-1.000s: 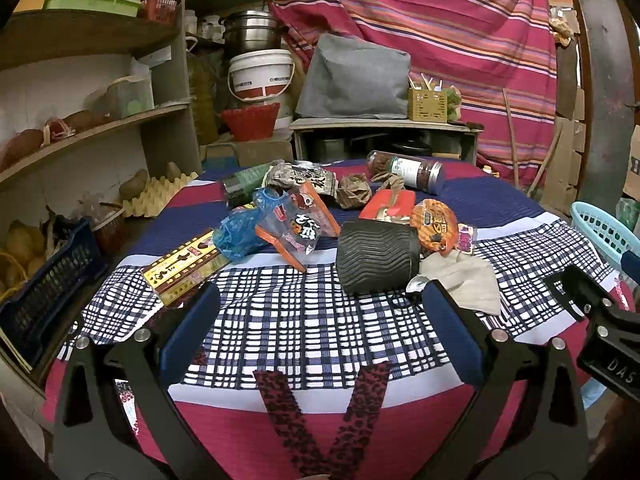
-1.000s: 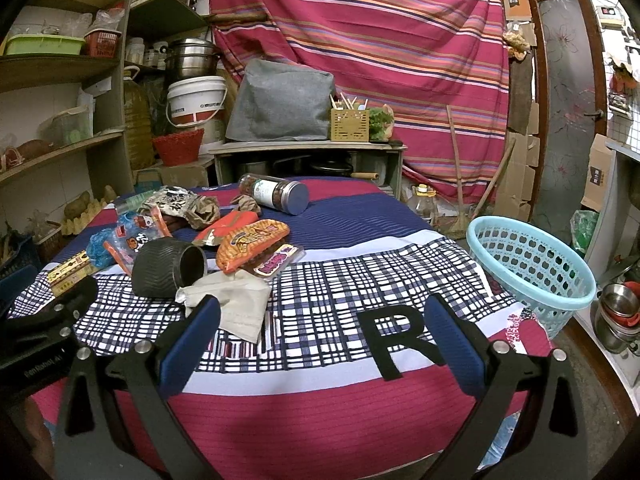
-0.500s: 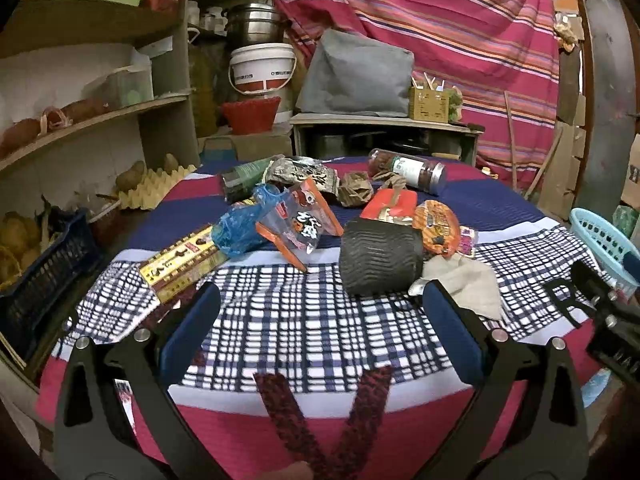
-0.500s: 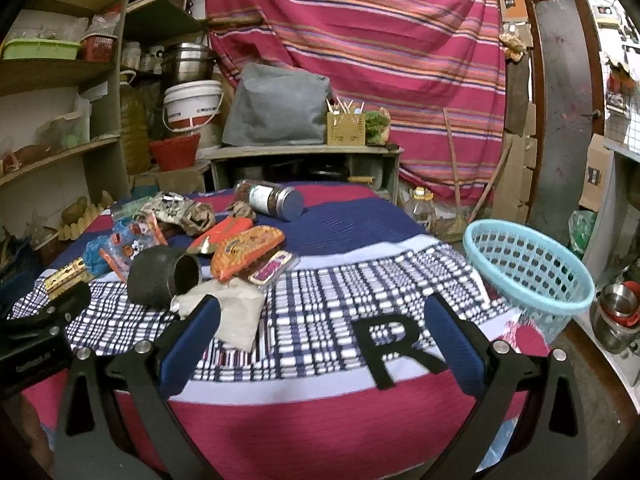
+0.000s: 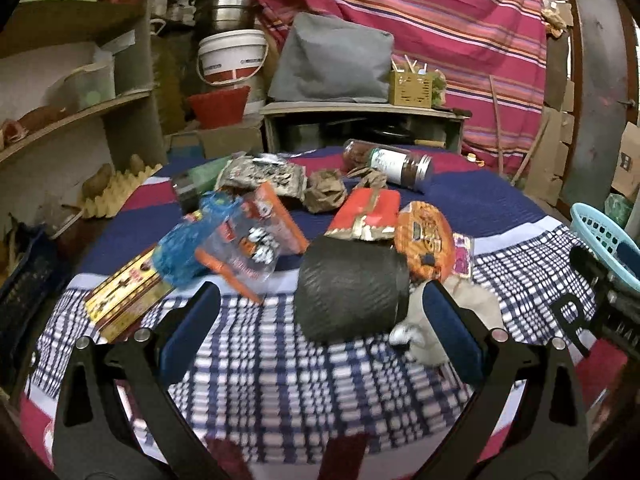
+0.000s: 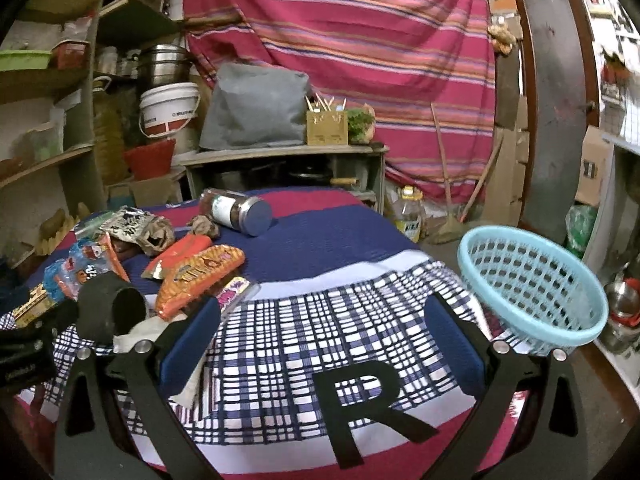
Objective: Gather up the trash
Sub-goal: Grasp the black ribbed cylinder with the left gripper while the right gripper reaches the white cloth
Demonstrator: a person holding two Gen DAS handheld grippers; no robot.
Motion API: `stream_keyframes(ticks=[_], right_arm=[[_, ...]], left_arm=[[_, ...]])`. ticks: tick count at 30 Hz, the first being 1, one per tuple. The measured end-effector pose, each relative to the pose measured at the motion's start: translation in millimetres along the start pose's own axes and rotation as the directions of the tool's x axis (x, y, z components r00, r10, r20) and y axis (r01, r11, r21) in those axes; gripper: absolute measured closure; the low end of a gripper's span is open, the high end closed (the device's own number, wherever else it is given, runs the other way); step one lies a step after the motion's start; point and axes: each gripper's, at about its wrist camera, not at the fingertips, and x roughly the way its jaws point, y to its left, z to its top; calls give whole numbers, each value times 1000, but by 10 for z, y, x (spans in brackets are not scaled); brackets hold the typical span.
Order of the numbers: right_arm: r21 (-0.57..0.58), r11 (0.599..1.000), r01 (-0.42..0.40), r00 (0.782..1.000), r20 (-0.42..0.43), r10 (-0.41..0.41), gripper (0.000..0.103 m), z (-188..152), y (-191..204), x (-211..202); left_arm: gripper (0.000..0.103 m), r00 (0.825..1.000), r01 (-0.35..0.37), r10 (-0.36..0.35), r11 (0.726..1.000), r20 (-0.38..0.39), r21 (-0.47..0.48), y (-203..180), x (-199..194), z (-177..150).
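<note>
Trash lies on the checked tablecloth (image 5: 264,364): a black ribbed cup (image 5: 352,288) on its side, a crumpled white tissue (image 5: 472,312), an orange round wrapper (image 5: 424,240), a red packet (image 5: 368,216), a clear orange-edged bag (image 5: 252,244), a blue bag (image 5: 188,252), a yellow box (image 5: 124,296) and a jar (image 5: 392,160). My left gripper (image 5: 320,336) is open and empty, just short of the black cup. My right gripper (image 6: 320,344) is open and empty over the cloth, with the cup (image 6: 110,312) to its left. A light blue basket (image 6: 528,280) stands at the table's right edge.
Shelves (image 5: 72,120) with tubs stand on the left. A low cabinet (image 5: 360,120) with a grey bag stands behind the table, before a striped curtain (image 6: 360,40). A black letter R (image 6: 368,408) marks the cloth's near edge. A door (image 6: 560,100) is at the right.
Both grippers have moved forward over the table. The black cup now sits closer to my left gripper, and the basket closer to my right. Both stay open.
</note>
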Motion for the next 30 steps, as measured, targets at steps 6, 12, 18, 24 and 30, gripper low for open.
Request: stream_keyframes(ticks=[6,12,18,24,30], right_arm=[[-16,1000,-5,1000,-25,4,4,-74,41,99],[18,1000,1,999,-37,-1,4,-75,-5,119],[-16,1000,12,997,-79,-14,4,-101,58,160],[-15,1000,-25,995,-98,23,4,-158,110,157],[-58,998,-32,995,-98,26,4,-202,215,137]], left_arm=[[5,999,26,-25,999,-28,20,-41,269,133],[5,993,73,-74,997,-92,-18,39,441,110],[5,987,90,-88,996,-137,8,-39,567,80],[19,984,106,-105,994,-147,-5,-8,569,64],[29,988,68,-69,998,-135,-10,30,476,18]])
